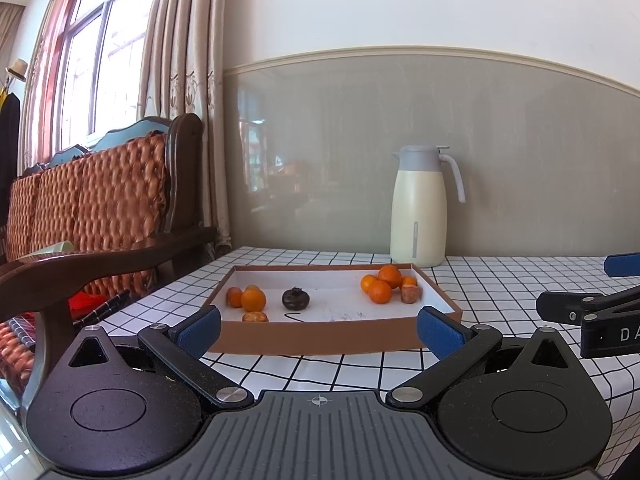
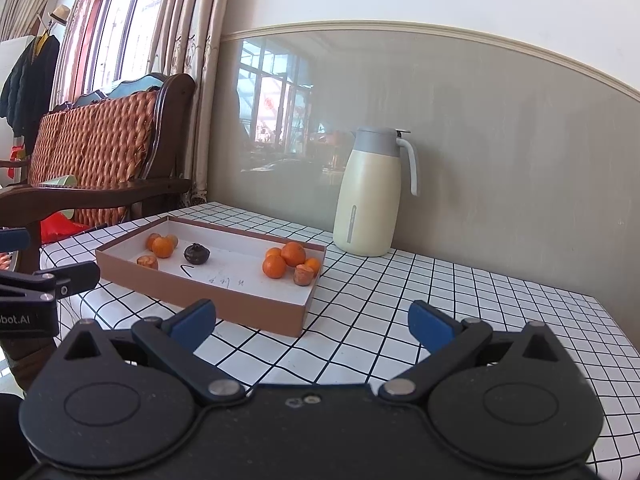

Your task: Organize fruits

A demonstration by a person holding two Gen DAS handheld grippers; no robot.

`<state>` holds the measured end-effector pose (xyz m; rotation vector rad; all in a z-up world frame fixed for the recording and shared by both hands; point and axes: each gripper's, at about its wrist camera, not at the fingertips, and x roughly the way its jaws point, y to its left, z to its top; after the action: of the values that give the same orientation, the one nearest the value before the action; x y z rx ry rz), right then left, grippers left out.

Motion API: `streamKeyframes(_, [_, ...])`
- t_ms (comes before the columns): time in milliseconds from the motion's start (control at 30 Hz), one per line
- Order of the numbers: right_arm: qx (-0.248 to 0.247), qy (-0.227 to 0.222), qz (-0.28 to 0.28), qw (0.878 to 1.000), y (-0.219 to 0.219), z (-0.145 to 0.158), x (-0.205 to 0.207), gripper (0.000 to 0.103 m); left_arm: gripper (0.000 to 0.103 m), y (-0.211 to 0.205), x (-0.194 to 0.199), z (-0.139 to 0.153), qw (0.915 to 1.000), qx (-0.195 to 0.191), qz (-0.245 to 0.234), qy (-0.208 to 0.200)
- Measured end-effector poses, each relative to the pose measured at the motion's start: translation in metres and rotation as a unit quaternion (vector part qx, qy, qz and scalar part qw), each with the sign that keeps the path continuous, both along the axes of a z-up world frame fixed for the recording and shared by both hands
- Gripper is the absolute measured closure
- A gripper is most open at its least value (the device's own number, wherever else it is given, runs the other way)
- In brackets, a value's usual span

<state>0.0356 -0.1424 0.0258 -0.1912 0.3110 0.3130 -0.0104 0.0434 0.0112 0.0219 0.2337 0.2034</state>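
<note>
A shallow brown cardboard box (image 1: 320, 334) (image 2: 224, 304) with a white floor lies on the checked tablecloth. Several small oranges (image 1: 253, 299) (image 2: 162, 247) sit at its left end, and another cluster of oranges (image 1: 385, 285) (image 2: 289, 261) at its right end. A dark purple mangosteen (image 1: 295, 298) (image 2: 196, 253) rests between them, nearer the left group. My left gripper (image 1: 320, 326) hovers open just in front of the box's near wall, nothing between its blue pads. My right gripper (image 2: 312, 322) is open too, off the box's near right corner, holding nothing.
A cream thermos jug (image 1: 419, 216) (image 2: 370, 200) with a grey lid stands by the wall behind the box. A wooden sofa (image 1: 104, 216) with woven orange cushions borders the table on the left. Bare tablecloth (image 2: 460, 300) stretches to the right of the box.
</note>
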Motion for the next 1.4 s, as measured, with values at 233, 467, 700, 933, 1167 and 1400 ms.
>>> streamKeyframes(233, [-0.001,0.000,0.000,1.000,-0.0003,0.0001,0.0001,0.006,0.000,0.0000,0.0004,0.0001,1.0000,0.001,0.000,0.000])
streamKeyframes(467, [-0.002,0.001,0.001,1.000,0.0003,-0.0005,-0.0001,0.006,0.000,-0.0008,0.0007,0.0004,1.0000,0.000,0.000,0.000])
streamKeyframes(700, [-0.003,0.002,0.001,1.000,0.0005,-0.0016,0.0003,0.006,0.000,-0.0009,0.0008,0.0003,1.0000,0.001,0.000,-0.002])
streamKeyframes(933, [-0.003,0.001,0.001,1.000,0.0006,-0.0014,0.0003,0.006,0.000,-0.0010,0.0004,0.0005,1.0000,0.001,0.000,-0.002])
streamKeyframes(1167, [-0.003,0.002,0.001,1.000,0.0007,-0.0013,0.0004,0.006,0.000,-0.0010,0.0017,0.0007,1.0000,0.002,-0.002,-0.004])
streamKeyframes(1400, [-0.003,0.002,0.002,1.000,0.0007,-0.0021,0.0007,0.006,0.000,-0.0018,-0.0007,0.0009,0.9998,0.008,0.004,-0.016])
